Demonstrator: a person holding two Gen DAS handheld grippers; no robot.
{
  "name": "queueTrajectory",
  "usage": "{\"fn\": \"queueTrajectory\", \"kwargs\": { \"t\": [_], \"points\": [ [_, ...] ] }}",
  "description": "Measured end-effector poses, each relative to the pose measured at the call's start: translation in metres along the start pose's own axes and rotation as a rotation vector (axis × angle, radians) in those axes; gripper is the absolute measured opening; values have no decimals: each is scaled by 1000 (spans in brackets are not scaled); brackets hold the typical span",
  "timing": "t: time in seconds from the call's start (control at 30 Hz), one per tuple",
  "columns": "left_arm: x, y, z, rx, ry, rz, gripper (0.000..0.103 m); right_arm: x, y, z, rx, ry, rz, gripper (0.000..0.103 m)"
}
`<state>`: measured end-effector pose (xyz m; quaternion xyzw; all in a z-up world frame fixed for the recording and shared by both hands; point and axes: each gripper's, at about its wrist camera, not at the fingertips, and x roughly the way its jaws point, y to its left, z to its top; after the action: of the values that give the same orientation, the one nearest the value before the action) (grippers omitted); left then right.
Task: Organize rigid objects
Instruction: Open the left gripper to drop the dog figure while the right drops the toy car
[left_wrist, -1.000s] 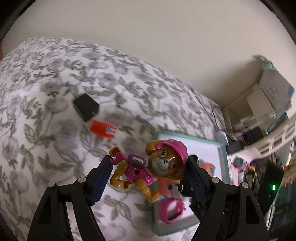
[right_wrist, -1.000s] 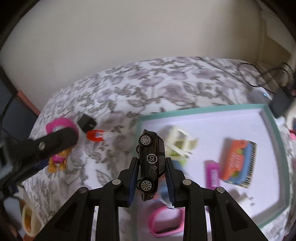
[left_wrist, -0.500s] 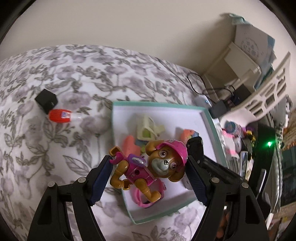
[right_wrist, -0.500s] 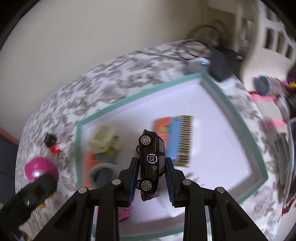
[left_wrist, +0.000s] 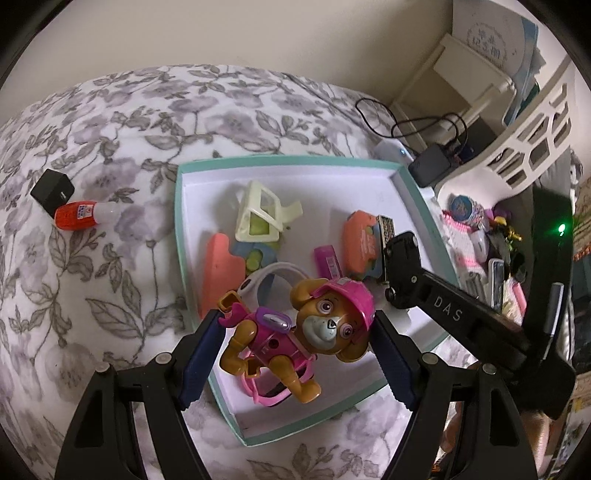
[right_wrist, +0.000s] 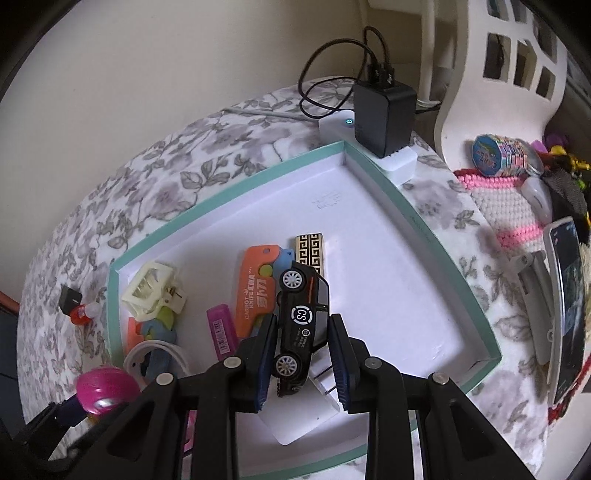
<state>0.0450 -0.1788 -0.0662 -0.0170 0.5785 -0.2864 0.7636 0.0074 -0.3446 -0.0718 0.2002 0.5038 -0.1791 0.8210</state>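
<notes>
My left gripper (left_wrist: 295, 354) is shut on a toy dog in a pink cap (left_wrist: 295, 328) and holds it above the near left part of a teal-rimmed white tray (left_wrist: 291, 160). My right gripper (right_wrist: 301, 360) is shut on a black toy car (right_wrist: 301, 325), nose up, above the tray's (right_wrist: 236, 192) near middle. The right gripper's arm (left_wrist: 454, 314) shows in the left wrist view. In the tray lie an orange carrot knife (right_wrist: 256, 288), a cream plastic frame (right_wrist: 151, 288), a pink stick (right_wrist: 221, 330) and a white band (right_wrist: 155, 354).
A red glue bottle (left_wrist: 79, 214) and a black cube (left_wrist: 51, 190) lie on the floral cover left of the tray. A black charger on a white power block (right_wrist: 384, 118) sits at the tray's far corner. A phone (right_wrist: 567, 306), a knitted mat and toys crowd the right side.
Both grippers have moved right, from over the floral cover to over the tray, each still holding its toy. The glue bottle and cube have slid to the left of the views.
</notes>
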Motion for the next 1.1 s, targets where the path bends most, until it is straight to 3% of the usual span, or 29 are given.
{"fn": "queueTrajectory", "kwargs": {
  "t": [0.8, 0.87, 0.9, 0.93, 1.1],
  "points": [
    [14, 0, 5, 40, 41, 54, 80, -7, -2, 7, -17, 0, 71, 31],
    [15, 0, 6, 41, 39, 60, 80, -8, -1, 7, -29, -4, 67, 37],
    [16, 0, 6, 45, 38, 64, 80, -7, 1, 7, -39, -5, 59, 50],
    [15, -1, 6, 47, 37, 67, 80, -7, 1, 7, -43, -9, 60, 56],
    [14, -2, 10, 49, 27, 87, 81, -9, -4, 9, -18, -27, 88, 58]
  ]
}}
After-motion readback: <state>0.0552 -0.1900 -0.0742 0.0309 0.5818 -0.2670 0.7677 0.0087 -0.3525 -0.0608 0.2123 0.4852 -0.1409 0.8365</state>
